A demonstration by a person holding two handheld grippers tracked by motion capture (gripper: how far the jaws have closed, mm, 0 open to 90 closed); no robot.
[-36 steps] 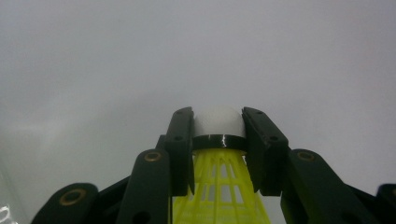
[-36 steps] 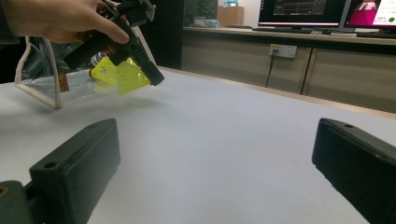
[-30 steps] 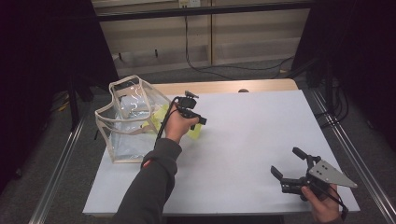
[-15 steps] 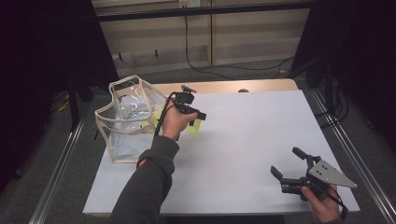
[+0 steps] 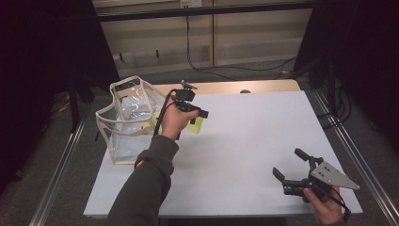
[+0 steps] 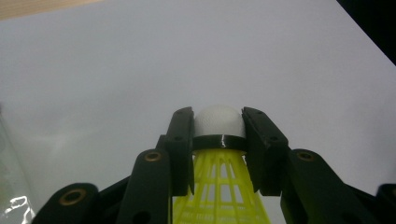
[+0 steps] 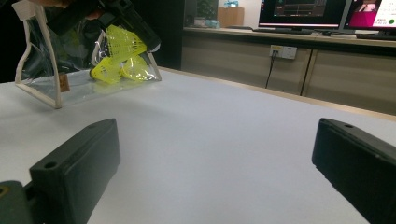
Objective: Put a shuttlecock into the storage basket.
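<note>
One yellow shuttlecock point(image 6: 218, 186), skirt cut off below, clamped by its white tip in left gripper point(image 6: 218, 135), lifted just beside clear bag point(image 5: 124, 123). More yellow shuttlecocks point(image 7: 122, 69) blurred inside bag, count unclear. Right gripper point(image 5: 291, 167) spread wide, well apart from bag.

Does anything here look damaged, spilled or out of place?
Nothing stands out. The left gripper holds a yellow shuttlecock by its cork, beside the clear bag, which stands upright on the table.

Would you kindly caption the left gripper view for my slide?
Left gripper clamps a yellow shuttlecock by its white cork above the table.
</note>
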